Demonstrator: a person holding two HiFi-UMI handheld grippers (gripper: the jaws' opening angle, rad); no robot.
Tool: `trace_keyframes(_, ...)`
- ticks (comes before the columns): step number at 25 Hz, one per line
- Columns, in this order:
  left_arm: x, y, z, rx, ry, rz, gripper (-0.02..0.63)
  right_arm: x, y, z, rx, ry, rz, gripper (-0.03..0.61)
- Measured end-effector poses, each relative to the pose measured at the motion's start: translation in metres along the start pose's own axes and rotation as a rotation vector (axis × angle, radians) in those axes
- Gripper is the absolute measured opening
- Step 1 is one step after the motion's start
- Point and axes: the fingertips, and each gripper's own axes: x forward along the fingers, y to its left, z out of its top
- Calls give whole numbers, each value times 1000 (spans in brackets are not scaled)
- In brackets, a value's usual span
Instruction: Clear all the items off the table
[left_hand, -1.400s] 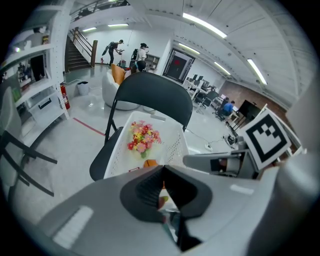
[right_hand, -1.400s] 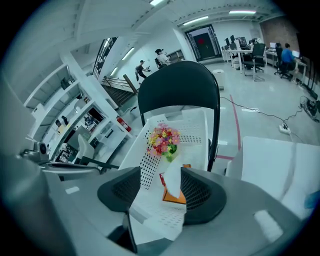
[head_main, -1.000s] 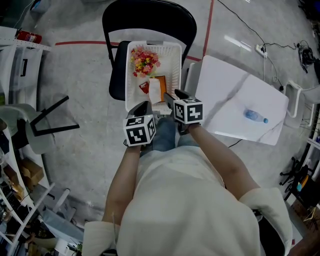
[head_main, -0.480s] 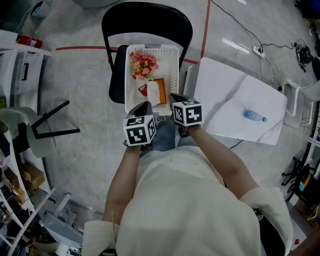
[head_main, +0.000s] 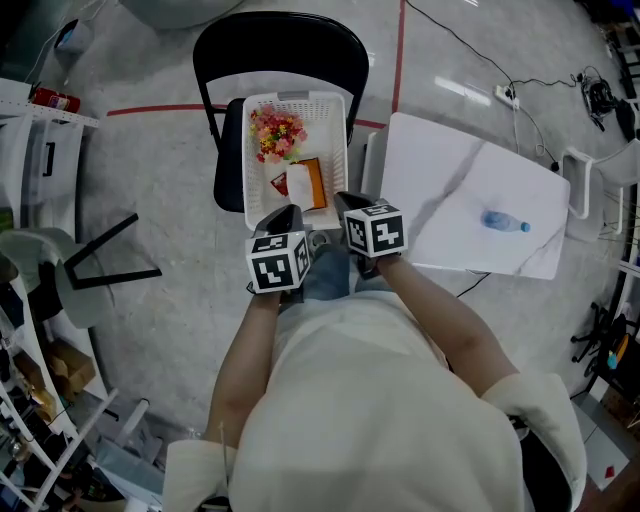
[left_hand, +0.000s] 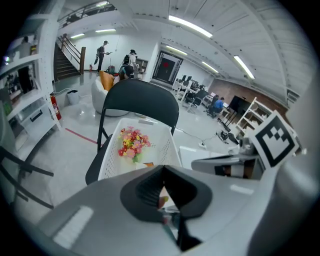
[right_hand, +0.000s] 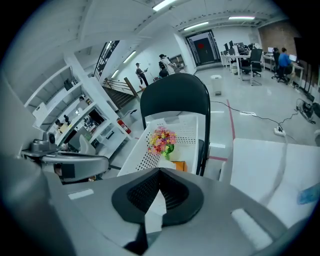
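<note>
Both of your tongs are pressed together and pinch nothing; in the left gripper view the left gripper (left_hand: 163, 175) has its dark pads meeting at the tip; in the right gripper view the right gripper (right_hand: 160, 176) does the same, and only a thin wedge of gap opens below the meeting point, through which the basket's contents show.

From the head view you hold the two side by side, close in front of your body, both angled downward; the left one sits at the near rim of the white basket (head_main: 246, 150), and the right one at its near right corner.

That basket rests on the seat of a black folding chair (head_main: 280, 40); at its far end lies a bunch of red, pink and yellow flowers (head_main: 277, 132); nearer you a white packet (head_main: 298, 183) lies against an orange packet (head_main: 315, 180), with a small red item (head_main: 280, 182) at the white one's left.

To the right of the chair stands the white table (head_main: 450, 190); on it a blue-tinted plastic bottle (head_main: 503, 222) lies on its side toward the far right end, well apart from both tongs; it is the only thing you can see on the tabletop.

On the pale floor a red tape line (head_main: 150, 109) runs past the chair; a dark cable (head_main: 470, 55) trails beyond the table.
</note>
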Motion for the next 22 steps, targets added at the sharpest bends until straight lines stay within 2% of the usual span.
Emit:
trace_keyframes(14,-2,-46,-10,104,26,-81,9,-40,-24,-21,96,-82,-51,-3)
trace_keyframes(22,9,-95,-11,187,46,-157,9,-79,-74,-36,194,-138,-162,-3)
